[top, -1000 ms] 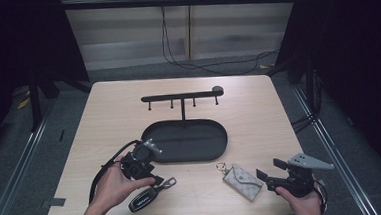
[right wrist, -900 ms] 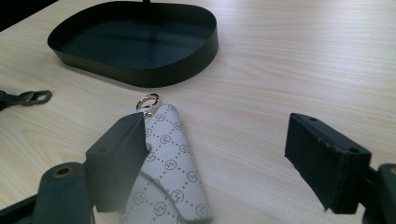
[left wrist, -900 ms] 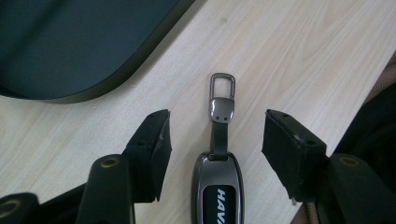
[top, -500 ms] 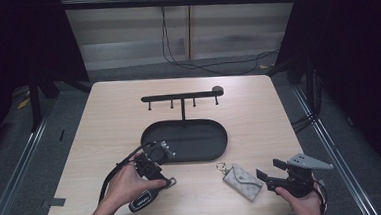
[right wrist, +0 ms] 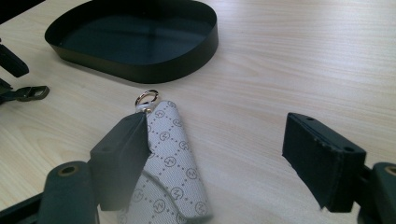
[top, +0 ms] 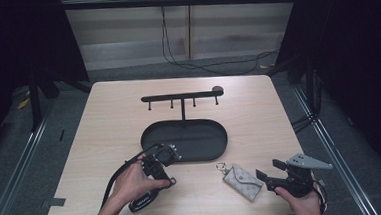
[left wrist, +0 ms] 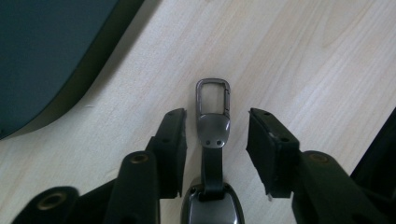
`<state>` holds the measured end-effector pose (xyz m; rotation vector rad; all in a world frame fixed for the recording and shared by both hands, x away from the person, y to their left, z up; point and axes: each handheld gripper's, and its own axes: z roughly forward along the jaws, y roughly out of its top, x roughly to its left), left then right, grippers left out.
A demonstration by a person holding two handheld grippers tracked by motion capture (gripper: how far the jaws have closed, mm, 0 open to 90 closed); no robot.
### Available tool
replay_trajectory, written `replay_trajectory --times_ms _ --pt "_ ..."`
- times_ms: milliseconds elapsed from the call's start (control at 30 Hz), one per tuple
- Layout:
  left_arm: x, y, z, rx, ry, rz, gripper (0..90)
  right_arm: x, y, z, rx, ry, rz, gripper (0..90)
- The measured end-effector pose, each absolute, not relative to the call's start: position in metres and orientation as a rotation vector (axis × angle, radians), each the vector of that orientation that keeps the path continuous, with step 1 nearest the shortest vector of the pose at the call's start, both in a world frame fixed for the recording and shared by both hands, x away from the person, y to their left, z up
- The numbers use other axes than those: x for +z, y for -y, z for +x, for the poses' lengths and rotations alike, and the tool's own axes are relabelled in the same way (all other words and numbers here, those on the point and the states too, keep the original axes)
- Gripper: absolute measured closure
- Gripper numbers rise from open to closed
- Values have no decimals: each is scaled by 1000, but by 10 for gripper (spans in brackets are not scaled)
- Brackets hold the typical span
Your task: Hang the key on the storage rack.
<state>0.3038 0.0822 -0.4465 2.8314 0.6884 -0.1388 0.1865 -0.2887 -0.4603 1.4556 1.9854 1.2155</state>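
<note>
- My left gripper (left wrist: 215,140) is down over the car key fob (left wrist: 212,205) near the front edge of the table (top: 104,118), left of centre. Jaws have just been closing, strap tab and carabiner clip (left wrist: 213,95) between them, pads not touching yet.
- My right gripper (right wrist: 224,158) is spread wide at the front right corner, patterned key pouch (right wrist: 168,168) lying against its left jaw, not pinched.
- Oval tray (top: 150,135) and hook rack (top: 180,96) at table centre carry nothing.
- My read: early stage. No item picked up; both grasps and placements are left.
</note>
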Motion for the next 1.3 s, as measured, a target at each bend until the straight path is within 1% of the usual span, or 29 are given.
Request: replay_trajectory --times_ms 33,267,400,500,567,600,733,1000,1133,1300 --pt "-448 -81 304 -140 -684 2840 621 -460 289 187 1215 -1985 1457 227" --pt "-456 -76 305 -151 -667 2878 647 -460 289 186 1214 -1985 1456 232" --pt "-459 -75 307 -148 -651 2901 636 -460 289 186 1217 -1986 1455 232" --pt "-462 -73 306 -135 -640 2919 645 -460 289 186 1215 -1984 1456 232" --pt "-463 -73 306 -125 -638 2925 656 -460 289 186 1214 -1987 1455 232" --pt "-463 -72 306 -120 -634 2925 691 -460 289 186 1215 -1986 1457 232" --pt "-463 -71 305 -116 -635 2932 692 -460 289 186 1215 -1984 1457 232" --pt "-464 -66 300 -46 -622 2962 683 -460 289 186 1216 -1986 1456 233" --pt "-464 -67 300 -56 -645 2952 694 -460 289 186 1216 -1977 1461 236" --pt "-463 -63 301 -56 -653 2979 699 -460 289 186 1216 -1980 1459 236"
